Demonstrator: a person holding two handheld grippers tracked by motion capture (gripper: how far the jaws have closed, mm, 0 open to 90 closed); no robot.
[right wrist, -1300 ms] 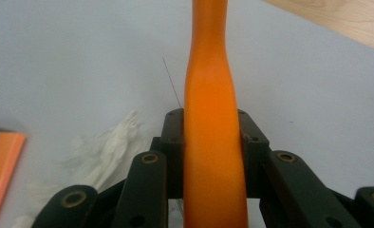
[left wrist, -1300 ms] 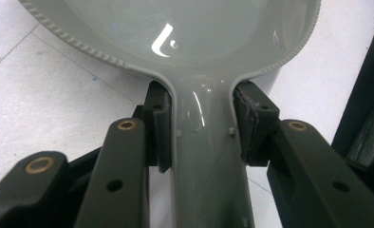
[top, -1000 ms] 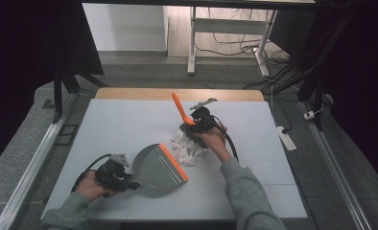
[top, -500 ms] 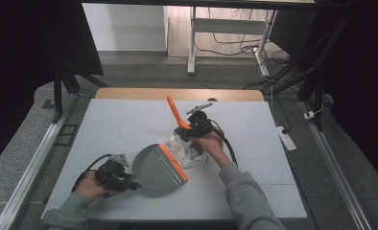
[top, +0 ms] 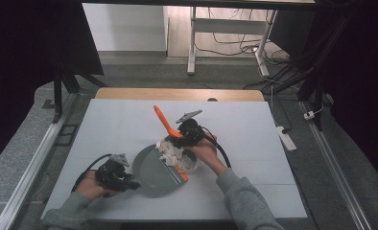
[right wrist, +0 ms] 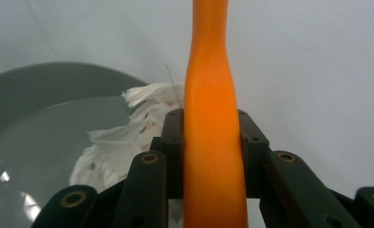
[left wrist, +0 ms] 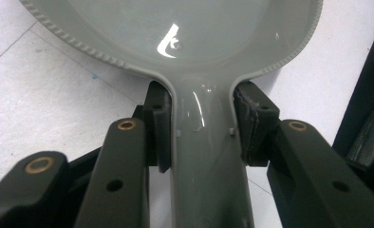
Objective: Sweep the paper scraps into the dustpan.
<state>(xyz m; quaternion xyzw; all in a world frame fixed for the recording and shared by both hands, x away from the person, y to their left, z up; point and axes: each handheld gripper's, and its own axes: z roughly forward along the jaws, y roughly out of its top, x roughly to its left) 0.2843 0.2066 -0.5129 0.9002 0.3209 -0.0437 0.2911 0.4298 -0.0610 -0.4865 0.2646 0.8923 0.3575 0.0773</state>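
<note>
A grey dustpan [top: 151, 173] with an orange lip lies on the white table [top: 254, 129]. My left gripper [top: 125, 180] is shut on its handle [left wrist: 204, 161], whose sides the pads clamp. My right gripper [top: 185, 137] is shut on the orange handle [top: 163, 120] of a brush, which stands tilted up and to the left. Crumpled white paper [top: 171, 150] sits at the pan's orange lip under the brush. In the right gripper view the paper [right wrist: 123, 142] lies partly inside the grey pan [right wrist: 38, 114], left of the orange handle [right wrist: 211, 95].
The table's wooden far edge [top: 177, 94] runs across the back. Metal rails [top: 38, 153] flank both sides. A white power strip [top: 285, 137] lies on the floor to the right. Bare table surface stretches left, right and behind the pan.
My right gripper has moved left and nearer with the brush, pushing the white paper from the table up to the dustpan's lip. The left gripper and pan stayed put.
</note>
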